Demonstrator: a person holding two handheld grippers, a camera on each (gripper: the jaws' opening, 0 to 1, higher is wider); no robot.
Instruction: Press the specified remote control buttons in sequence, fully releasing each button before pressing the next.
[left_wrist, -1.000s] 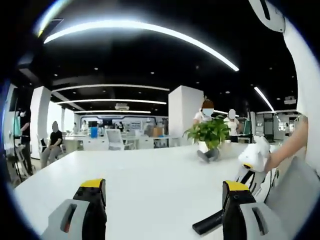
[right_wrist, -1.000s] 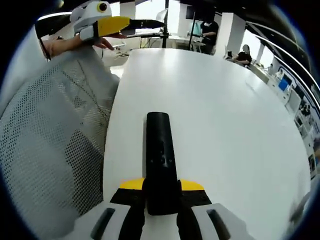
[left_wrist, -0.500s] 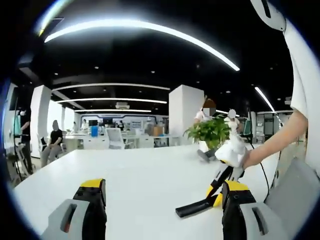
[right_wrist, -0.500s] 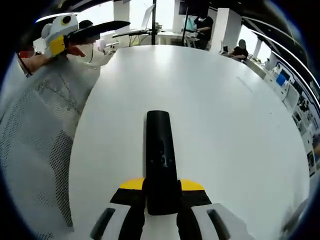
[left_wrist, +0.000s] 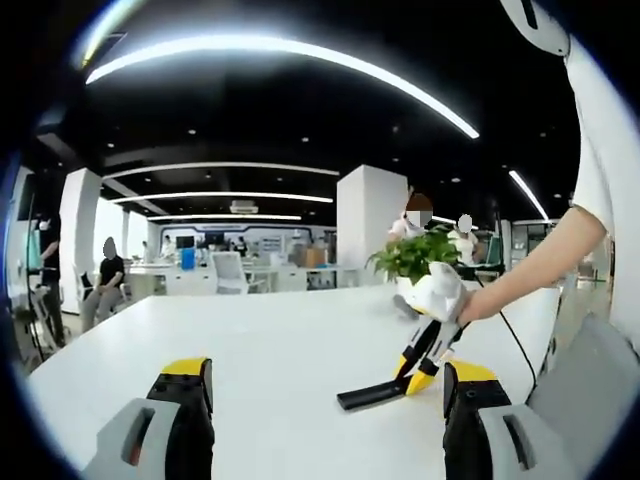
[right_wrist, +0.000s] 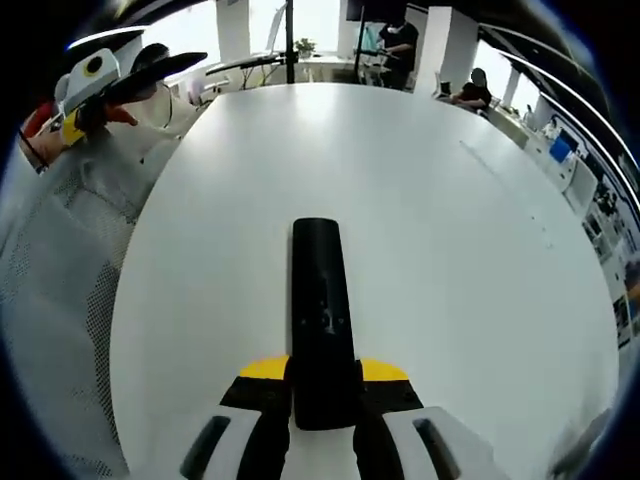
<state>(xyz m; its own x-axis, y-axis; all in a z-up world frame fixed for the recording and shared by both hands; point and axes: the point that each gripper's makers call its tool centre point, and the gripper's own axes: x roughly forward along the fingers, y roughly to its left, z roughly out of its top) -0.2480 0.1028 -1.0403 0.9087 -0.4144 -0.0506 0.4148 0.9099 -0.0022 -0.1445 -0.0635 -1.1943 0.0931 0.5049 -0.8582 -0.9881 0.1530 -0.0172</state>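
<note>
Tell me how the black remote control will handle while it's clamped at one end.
The remote control looks rigid, holding straight beyond the right gripper. Slim, so probably light. Its smooth casing might slip or pivot if pressed near the far end.

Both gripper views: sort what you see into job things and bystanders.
Job:
- black remote, clamped in the right gripper
- left gripper, jaws apart, holding nothing
- white table

Bystanders:
- potted plant
- mesh chair back

my left gripper (left_wrist: 325, 415): grey body, black jaws, yellow tips | my right gripper (right_wrist: 322, 400): same colours | sleeve (left_wrist: 600, 150): white
</note>
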